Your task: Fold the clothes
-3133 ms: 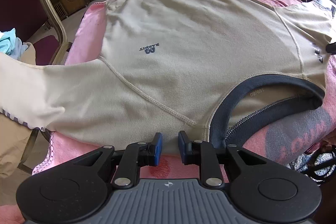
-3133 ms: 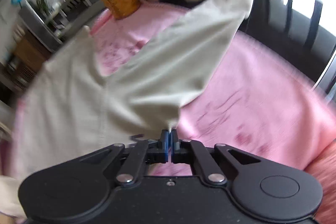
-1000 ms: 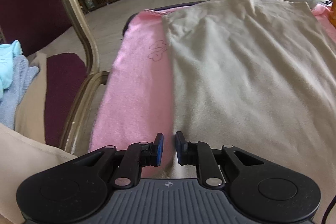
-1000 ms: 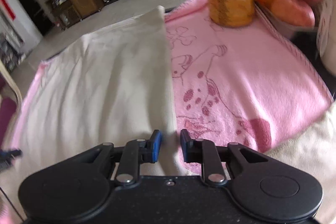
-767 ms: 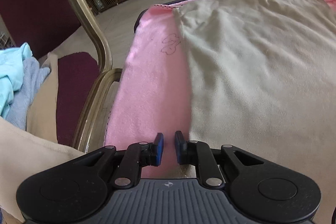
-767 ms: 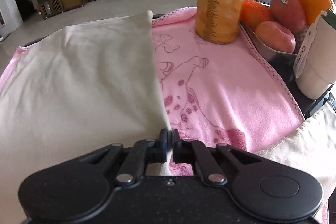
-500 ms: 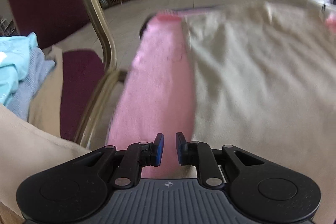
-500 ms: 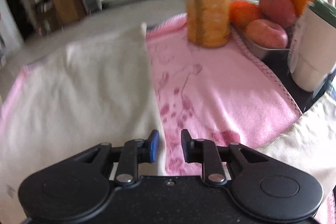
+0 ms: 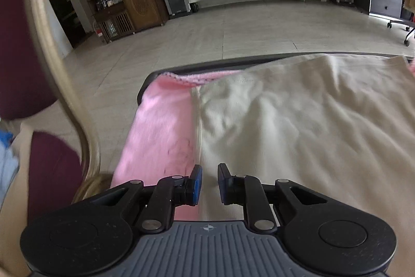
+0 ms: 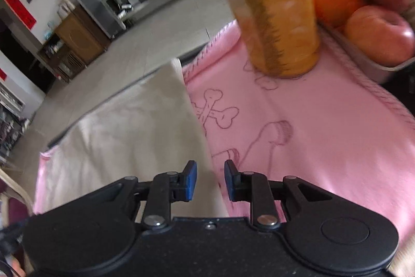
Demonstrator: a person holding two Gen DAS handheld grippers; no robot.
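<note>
A beige garment [image 9: 298, 126] lies flat on a pink towel [image 9: 160, 131] that covers the table. In the left wrist view my left gripper [image 9: 206, 183] is open, its blue pads astride the garment's left edge with nothing pinched. The same garment [image 10: 129, 136] shows in the right wrist view with its right edge running toward me. There my right gripper [image 10: 207, 179] is open over that edge, beside the pink towel [image 10: 311, 134] with bone drawings. Neither gripper holds cloth.
An orange bottle [image 10: 275, 9] stands on the towel at the far right, next to a metal tray [image 10: 373, 66] of apples and oranges. A gold-framed chair [image 9: 52, 64] with maroon upholstery stands left of the table. The table's far edge [image 9: 233, 62] drops to open floor.
Both grippers have moved forward toward the garment's far hem. The right gripper, shut on the edge 0.8 s ago, has opened and let go. The left stayed open.
</note>
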